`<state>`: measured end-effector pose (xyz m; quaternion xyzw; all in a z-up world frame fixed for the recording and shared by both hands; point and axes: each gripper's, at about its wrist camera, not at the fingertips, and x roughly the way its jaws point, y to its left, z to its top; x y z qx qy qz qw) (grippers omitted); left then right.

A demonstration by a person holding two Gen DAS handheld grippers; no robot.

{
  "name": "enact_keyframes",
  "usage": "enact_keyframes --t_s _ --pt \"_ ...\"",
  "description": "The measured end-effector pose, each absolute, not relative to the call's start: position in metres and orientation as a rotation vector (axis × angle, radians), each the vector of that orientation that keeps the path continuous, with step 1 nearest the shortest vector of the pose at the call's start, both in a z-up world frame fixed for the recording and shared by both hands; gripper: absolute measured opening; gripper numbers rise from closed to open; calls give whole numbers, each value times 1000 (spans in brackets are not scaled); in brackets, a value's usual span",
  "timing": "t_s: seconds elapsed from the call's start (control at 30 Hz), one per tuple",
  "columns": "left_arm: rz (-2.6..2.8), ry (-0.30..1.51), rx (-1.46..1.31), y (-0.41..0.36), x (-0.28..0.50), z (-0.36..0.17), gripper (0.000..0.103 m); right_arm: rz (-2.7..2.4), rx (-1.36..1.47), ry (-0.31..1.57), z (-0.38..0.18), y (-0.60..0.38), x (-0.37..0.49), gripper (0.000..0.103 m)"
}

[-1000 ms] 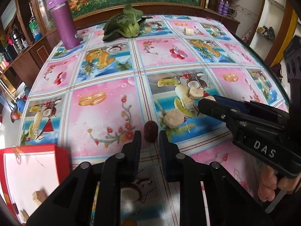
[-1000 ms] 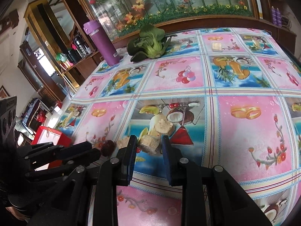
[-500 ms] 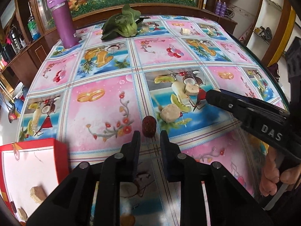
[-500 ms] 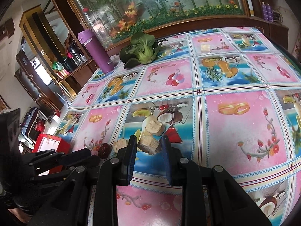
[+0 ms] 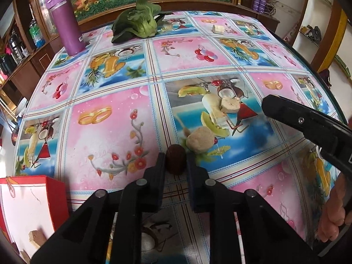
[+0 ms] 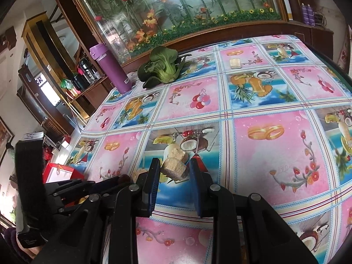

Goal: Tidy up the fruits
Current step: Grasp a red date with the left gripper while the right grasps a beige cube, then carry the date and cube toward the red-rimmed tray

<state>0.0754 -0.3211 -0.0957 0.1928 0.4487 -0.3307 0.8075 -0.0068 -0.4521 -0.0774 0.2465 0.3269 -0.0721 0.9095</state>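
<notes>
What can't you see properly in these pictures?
- Red box, left wrist view: cut off by the frame's edge, so most of its contents are unseen.
- Dark fruit, right wrist view: only a sliver shows behind the left gripper.
- Left gripper, left wrist view: fingers flank the fruit, but contact cannot be told.
- Pale chunk, right wrist view: it sits between the right gripper fingers; whether they touch it is unclear.

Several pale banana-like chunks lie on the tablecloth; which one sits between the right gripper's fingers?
The nearest banana chunk, framed by the open right gripper. A second chunk lies just behind it; a third sits far off beside the bok choy.
</notes>
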Motion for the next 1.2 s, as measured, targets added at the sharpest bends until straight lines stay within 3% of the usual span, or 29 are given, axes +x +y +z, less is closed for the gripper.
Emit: enact_keyframes --t_s 0.6,1.2 --pt "-566 704 256 -228 19 -17 20 -98 518 586 -61 -416 -21 25" --pt "-308 602 189 -118 18 -7 20 153 357 648 -36 -264 -9 26"
